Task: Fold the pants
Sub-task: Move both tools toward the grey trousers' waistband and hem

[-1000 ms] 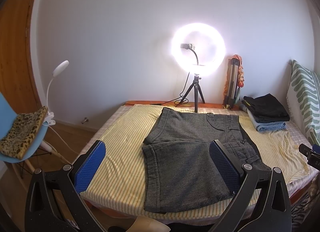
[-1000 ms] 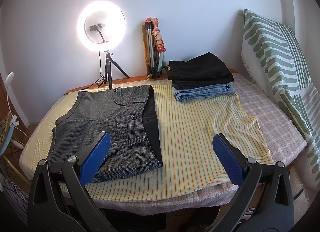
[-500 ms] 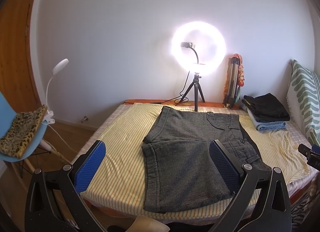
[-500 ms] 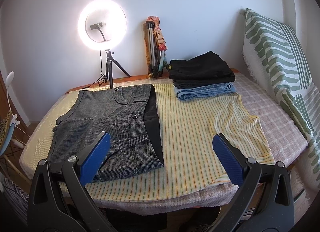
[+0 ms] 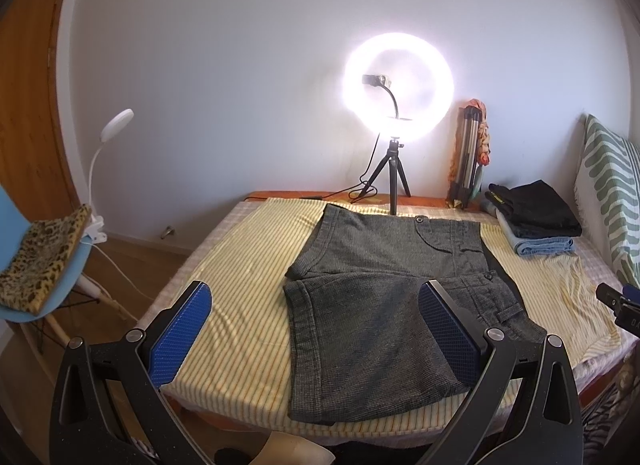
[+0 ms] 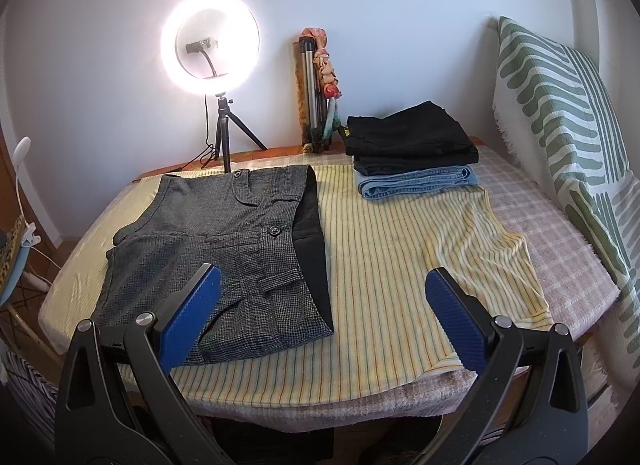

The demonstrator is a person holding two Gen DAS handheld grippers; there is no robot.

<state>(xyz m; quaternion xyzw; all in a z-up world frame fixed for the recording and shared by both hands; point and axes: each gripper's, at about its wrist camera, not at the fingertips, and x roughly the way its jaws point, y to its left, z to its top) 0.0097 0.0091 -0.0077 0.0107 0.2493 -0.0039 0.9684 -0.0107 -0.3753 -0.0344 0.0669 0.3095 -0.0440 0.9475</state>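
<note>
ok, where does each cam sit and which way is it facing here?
Left wrist: on the left claw, off the table's near-left edge, facing the lit ring light on its tripod; its open blue-padded fingers frame the grey woven shorts.
Right wrist: on the right claw, further right, facing the yellow striped cloth and the stack of folded black and blue garments; open fingers show.
Shared: shorts, ring light, garment stack, striped cloth.

right gripper (image 6: pixel 323 319) eased slightly forward and up, pants (image 6: pixel 224 261) sitting lower in view
</note>
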